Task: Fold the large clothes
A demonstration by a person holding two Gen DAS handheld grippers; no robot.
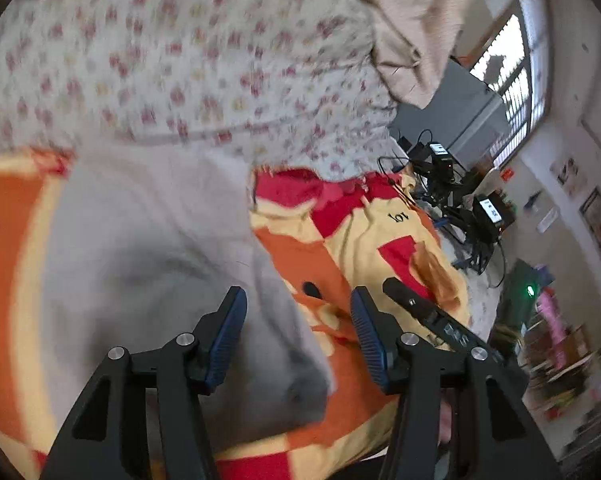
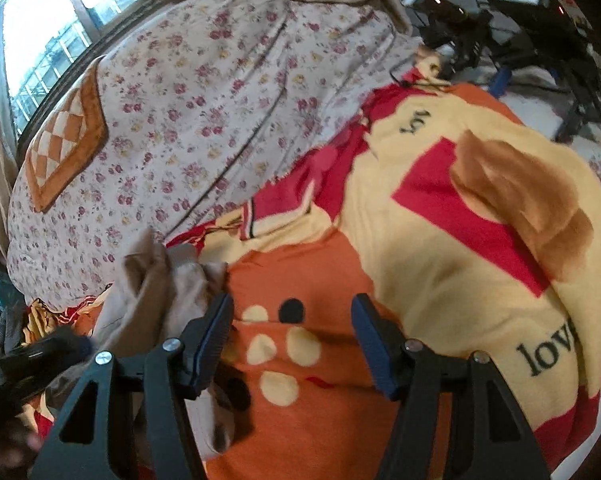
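A pale grey garment [image 1: 152, 248] lies spread on an orange, yellow and red blanket [image 1: 364, 236]. My left gripper [image 1: 298, 328] is open just above the garment's right edge and holds nothing. In the right wrist view the same garment [image 2: 160, 284] shows as a bunched greyish-tan heap at the lower left, on the blanket [image 2: 440, 240]. My right gripper [image 2: 292, 332] is open over the blanket, with its left finger beside the heap, and holds nothing. The right gripper's black body [image 1: 432, 316] shows in the left wrist view, close to the right of my left gripper.
A floral quilt [image 2: 220, 80] covers the bed behind the blanket, with an orange checkered cushion [image 2: 64, 136] on it. Beige fabric [image 1: 412, 32] hangs at the far end. Black equipment with cables [image 1: 460, 200] stands past the bed, near a window [image 1: 512, 76].
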